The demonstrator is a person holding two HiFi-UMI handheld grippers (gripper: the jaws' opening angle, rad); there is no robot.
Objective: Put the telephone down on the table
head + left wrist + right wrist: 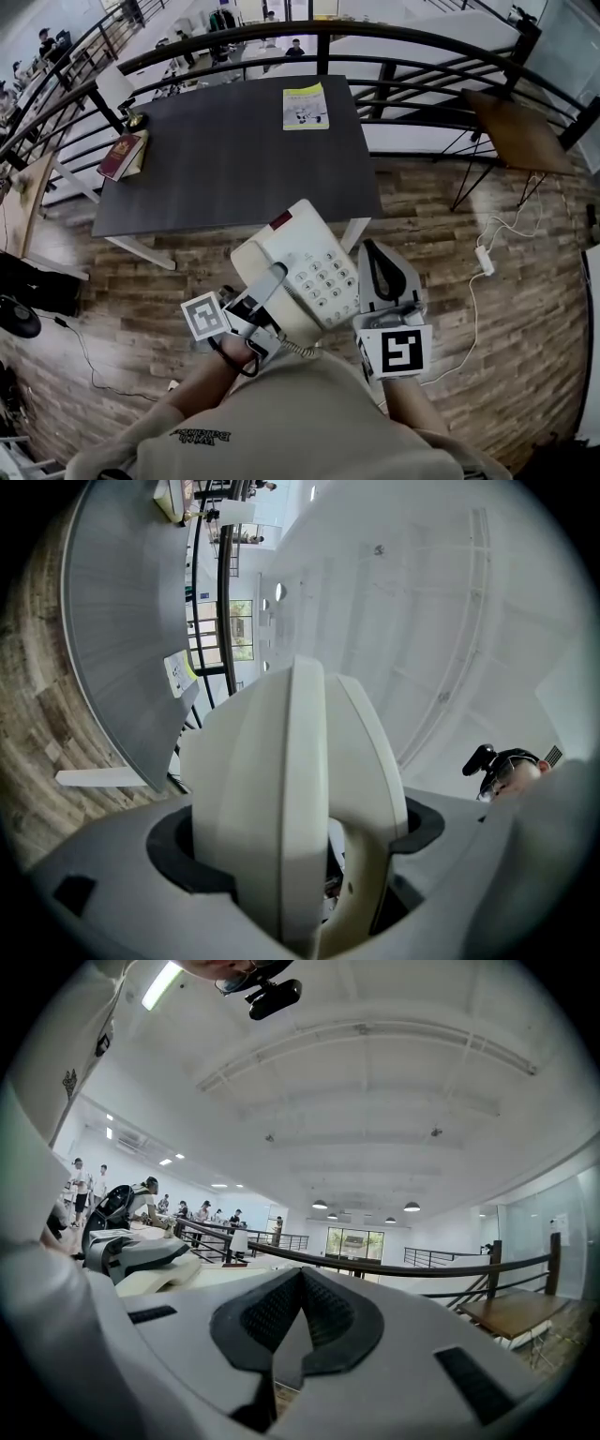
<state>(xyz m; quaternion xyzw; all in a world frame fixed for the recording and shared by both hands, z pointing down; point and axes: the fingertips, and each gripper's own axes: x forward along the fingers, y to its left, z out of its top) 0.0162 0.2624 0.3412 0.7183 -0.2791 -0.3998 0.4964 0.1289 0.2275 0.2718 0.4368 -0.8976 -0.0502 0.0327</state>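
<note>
A cream push-button telephone (pixel 305 267) with its handset on the cradle hangs in the air over the wooden floor, short of the near edge of the dark grey table (pixel 234 155). My left gripper (pixel 272 283) is shut on the telephone's left side. In the left gripper view the cream body (pixel 281 789) fills the space between the jaws. My right gripper (pixel 374 255) is shut and empty, close beside the telephone's right edge. Its dark pads (pixel 272 1312) meet with nothing between them. The telephone's curly cord (pixel 302 350) hangs below.
On the table lie a yellow-green booklet (pixel 306 105) at the far side and a red book (pixel 122 155) at the left edge. A black railing (pixel 375 37) curves behind it. A wooden side table (pixel 520 131) stands at the right. A power strip (pixel 485 260) with cable lies on the floor.
</note>
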